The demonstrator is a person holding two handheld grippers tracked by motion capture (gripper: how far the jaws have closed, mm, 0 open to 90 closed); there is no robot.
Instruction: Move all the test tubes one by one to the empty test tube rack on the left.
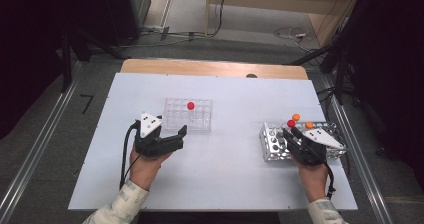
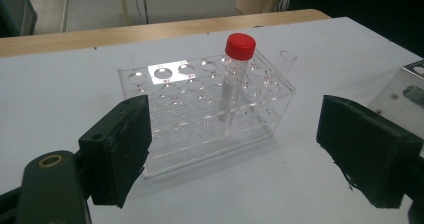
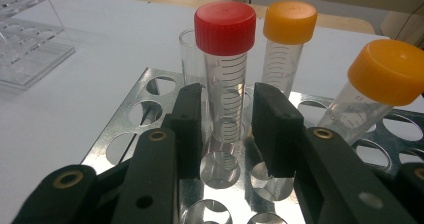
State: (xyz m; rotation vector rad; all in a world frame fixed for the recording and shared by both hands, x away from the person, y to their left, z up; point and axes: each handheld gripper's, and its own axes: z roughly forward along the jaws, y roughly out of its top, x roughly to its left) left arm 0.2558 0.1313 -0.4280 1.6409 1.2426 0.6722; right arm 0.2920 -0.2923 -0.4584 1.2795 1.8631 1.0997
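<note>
My right gripper (image 3: 227, 109) is shut on a red-capped tube (image 3: 226, 59), held upright over a hole of the metal rack (image 3: 130, 114). In the high view that gripper (image 1: 290, 133) sits at the metal rack (image 1: 270, 146) on the table's right. My left gripper (image 1: 180, 137) lies open on the table just in front of the clear plastic rack (image 1: 189, 115). Between its wide-apart jaws (image 2: 240, 149) I see that rack (image 2: 200, 129) holding another red-capped tube (image 2: 235, 79) and an uncapped tube (image 2: 285, 66).
Two orange-capped tubes (image 3: 287, 39) (image 3: 370, 89) stand in the metal rack behind and right of the held tube, and an uncapped tube (image 3: 189, 54) to its left. The white table top (image 1: 230, 179) ends at a wooden strip (image 1: 210, 67) at the back.
</note>
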